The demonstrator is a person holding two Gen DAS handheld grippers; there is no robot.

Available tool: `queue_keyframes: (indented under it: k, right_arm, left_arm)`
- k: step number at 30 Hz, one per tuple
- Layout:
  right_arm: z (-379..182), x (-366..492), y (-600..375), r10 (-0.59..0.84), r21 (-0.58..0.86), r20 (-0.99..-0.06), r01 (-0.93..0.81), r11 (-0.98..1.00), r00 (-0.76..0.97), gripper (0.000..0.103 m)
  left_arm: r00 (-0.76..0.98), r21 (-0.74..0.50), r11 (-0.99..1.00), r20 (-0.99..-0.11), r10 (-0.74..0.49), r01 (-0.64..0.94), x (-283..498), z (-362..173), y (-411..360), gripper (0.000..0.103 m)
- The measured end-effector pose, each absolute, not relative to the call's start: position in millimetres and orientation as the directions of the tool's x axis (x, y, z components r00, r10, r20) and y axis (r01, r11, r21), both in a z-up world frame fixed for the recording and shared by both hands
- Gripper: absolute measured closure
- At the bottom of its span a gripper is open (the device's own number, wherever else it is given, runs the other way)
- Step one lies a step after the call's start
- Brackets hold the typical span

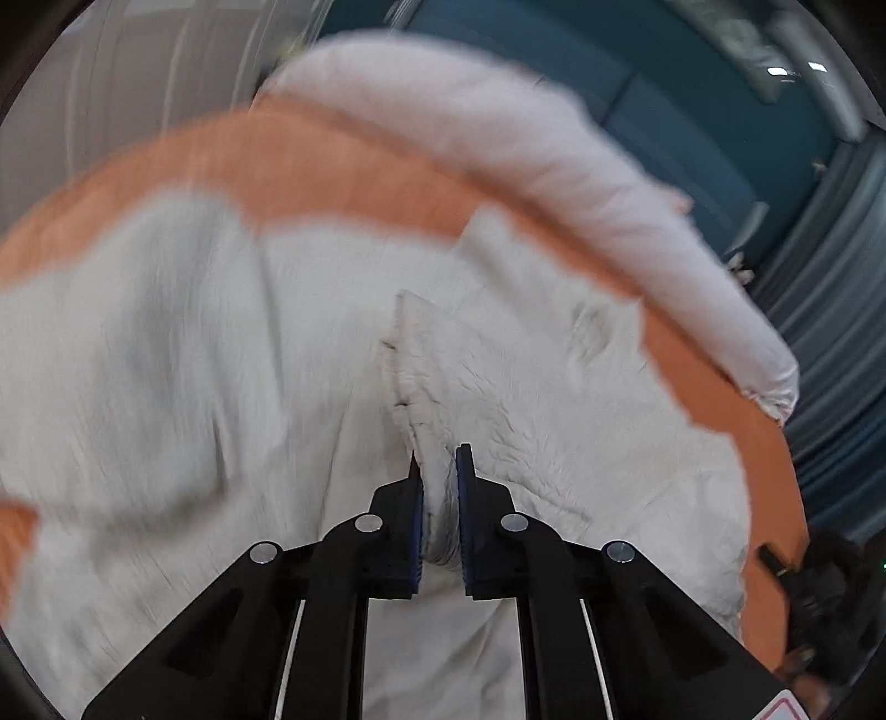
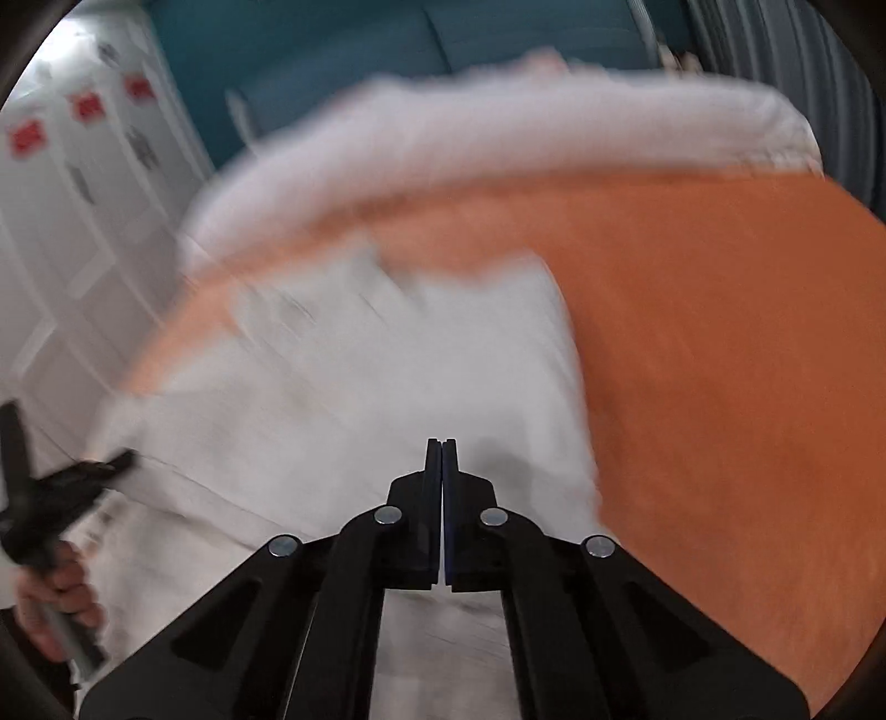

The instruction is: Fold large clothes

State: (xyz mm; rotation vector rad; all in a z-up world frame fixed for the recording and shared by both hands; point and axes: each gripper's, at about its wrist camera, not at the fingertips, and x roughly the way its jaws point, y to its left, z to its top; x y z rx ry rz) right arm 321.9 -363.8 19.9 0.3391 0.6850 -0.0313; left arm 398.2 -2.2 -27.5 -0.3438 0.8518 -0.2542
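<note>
A: What is lying across the middle of both views?
B: An orange sheet (image 1: pixel 343 166) is covering the bed, filling the right half of the right wrist view (image 2: pixel 731 360).
A: And above it?
B: A long pinkish-white bolster (image 1: pixel 531 144) is lying along the upper edge of the sheet, blurred in the right wrist view (image 2: pixel 498 133).
A: Behind that?
B: A teal wall (image 2: pixel 332 50) is showing at the top, a white cabinet with red labels (image 2: pixel 88 166) is standing at upper left, and grey pleated curtains (image 1: pixel 830 288) are hanging at the right edge.
</note>
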Motion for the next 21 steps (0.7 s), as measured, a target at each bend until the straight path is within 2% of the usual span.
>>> queue_keyframes:
  k: [2, 4, 5, 6, 10, 11, 12, 15, 17, 18, 19, 20, 21]
  right_arm:
    - [19, 326, -359, 0.06, 0.262, -0.621, 0.134, 0.956, 0.781, 0.103]
    - [-34, 352, -362, 0.031, 0.194, -0.777, 0.192, 0.962, 0.629, 0.103]
    - [-60, 356, -364, 0.058, 0.206, -0.811, 0.192, 0.96, 0.582, 0.103]
    - [-60, 352, -367, 0.068, 0.228, -0.796, 0.195, 0.954, 0.602, 0.103]
    - [-29, 331, -364, 0.061, 0.245, -0.718, 0.17, 0.954, 0.693, 0.102]
    - [-41, 334, -362, 0.014, 0.184, -0.752, 0.19, 0.964, 0.659, 0.102]
    - [-55, 337, -363, 0.029, 0.191, -0.779, 0.192, 0.963, 0.626, 0.103]
    - [-56, 337, -370, 0.05, 0.229, -0.769, 0.202, 0.952, 0.637, 0.103]
    - [-48, 328, -372, 0.036, 0.236, -0.758, 0.222, 0.946, 0.651, 0.102]
    - [-46, 318, -366, 0.037, 0.249, -0.748, 0.229, 0.941, 0.662, 0.095]
    - [-37, 303, -366, 0.042, 0.269, -0.732, 0.231, 0.935, 0.68, 0.087]
    - [-25, 281, -366, 0.047, 0.286, -0.709, 0.226, 0.931, 0.703, 0.065]
    - [-23, 269, -358, 0.043, 0.286, -0.691, 0.219, 0.933, 0.721, 0.047]
  left_arm:
    - [0.654, -0.372, 0.925, -0.681, -0.329, 0.078, 400, -27, 0, 0.096]
    - [0.605, -0.303, 0.952, -0.749, -0.271, 0.051, 408, -57, -5, 0.095]
    - [0.58, -0.28, 0.959, -0.775, -0.253, 0.044, 410, -72, -6, 0.091]
    - [0.568, -0.284, 0.958, -0.782, -0.259, 0.046, 409, -89, -6, 0.09]
    - [0.6, -0.296, 0.955, -0.759, -0.254, 0.03, 404, -95, -4, 0.086]
    - [0.601, -0.295, 0.955, -0.758, -0.253, 0.03, 404, -96, -4, 0.086]
    - [0.602, -0.3, 0.953, -0.756, -0.257, 0.03, 406, -97, -6, 0.085]
    - [0.604, -0.321, 0.947, -0.75, -0.271, 0.026, 404, -98, -2, 0.085]
    - [0.605, -0.357, 0.934, -0.742, -0.289, 0.007, 394, -89, 9, 0.079]
    - [0.606, -0.377, 0.926, -0.736, -0.301, 0.002, 386, -84, 15, 0.076]
    - [0.61, -0.414, 0.91, -0.722, -0.326, -0.004, 373, -75, 27, 0.061]
    - [0.622, -0.447, 0.894, -0.704, -0.343, -0.013, 358, -66, 43, 0.045]
    - [0.64, -0.464, 0.886, -0.688, -0.343, -0.024, 342, -58, 57, 0.039]
